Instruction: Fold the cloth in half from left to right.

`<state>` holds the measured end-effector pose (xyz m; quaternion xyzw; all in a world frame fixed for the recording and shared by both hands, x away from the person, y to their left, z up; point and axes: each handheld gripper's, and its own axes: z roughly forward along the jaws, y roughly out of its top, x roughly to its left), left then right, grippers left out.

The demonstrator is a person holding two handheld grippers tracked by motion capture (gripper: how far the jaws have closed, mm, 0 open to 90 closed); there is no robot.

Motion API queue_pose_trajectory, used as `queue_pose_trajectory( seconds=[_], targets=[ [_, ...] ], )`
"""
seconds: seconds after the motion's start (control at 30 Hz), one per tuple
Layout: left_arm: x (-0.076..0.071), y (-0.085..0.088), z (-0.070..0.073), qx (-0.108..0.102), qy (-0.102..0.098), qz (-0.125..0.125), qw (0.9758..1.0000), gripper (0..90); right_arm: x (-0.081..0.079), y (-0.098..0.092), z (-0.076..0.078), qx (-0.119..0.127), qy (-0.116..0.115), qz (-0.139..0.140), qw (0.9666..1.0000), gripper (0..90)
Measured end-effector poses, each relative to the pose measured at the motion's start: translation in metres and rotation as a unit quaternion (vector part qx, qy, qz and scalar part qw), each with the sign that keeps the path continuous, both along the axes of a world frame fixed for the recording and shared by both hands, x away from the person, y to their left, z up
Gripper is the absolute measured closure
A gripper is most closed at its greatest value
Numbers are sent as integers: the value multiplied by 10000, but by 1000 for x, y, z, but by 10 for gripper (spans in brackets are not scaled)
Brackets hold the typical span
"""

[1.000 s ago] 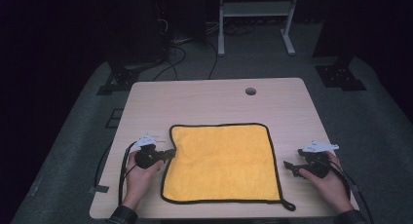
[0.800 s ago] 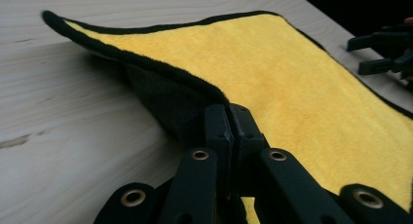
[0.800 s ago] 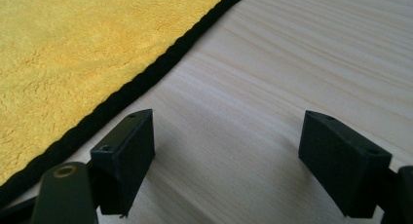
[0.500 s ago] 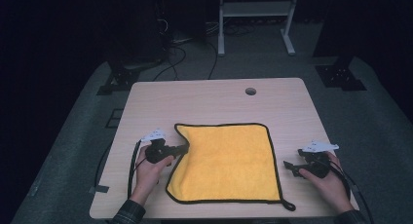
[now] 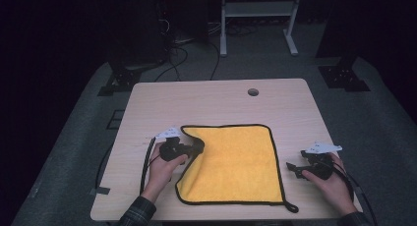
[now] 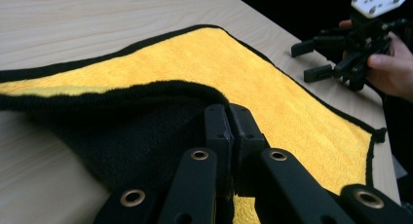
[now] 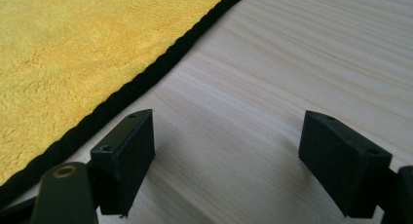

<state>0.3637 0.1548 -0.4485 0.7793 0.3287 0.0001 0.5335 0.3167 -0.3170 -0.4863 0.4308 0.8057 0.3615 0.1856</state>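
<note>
The left gripper [image 5: 195,148], fingers clenched on the yellow cloth's [image 5: 241,162] left edge, has dragged it farther inward across the surface [image 5: 216,100]. The right gripper [image 5: 294,169] stays put, fingers released.

The left tongs [image 5: 196,148] sit at about 8 o'clock on the worktop, held in the left hand [image 5: 161,168], whose forearm comes up from the lower edge. They point toward 3 o'clock, jaws pressed together on the cloth's edge [image 6: 160,90], lifting it off the surface. The right tongs [image 5: 292,168] rest at roughly 4 o'clock in the right hand [image 5: 330,179], pointing toward 9 o'clock, low over the wood. Their jaws stand wide apart with nothing between them.
</note>
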Motion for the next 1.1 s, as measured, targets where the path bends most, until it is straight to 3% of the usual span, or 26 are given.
queue_pose_trajectory(
  seconds=[0.53,1.1],
  targets=[
    [11,-44,6,15,-91,-384,9992,877,0,0,0,1,2,4,10000,193],
    [20,-85,4,-20,-37,-630,9980,877,0,0,0,1,-2,32,10000,188]
  ],
)
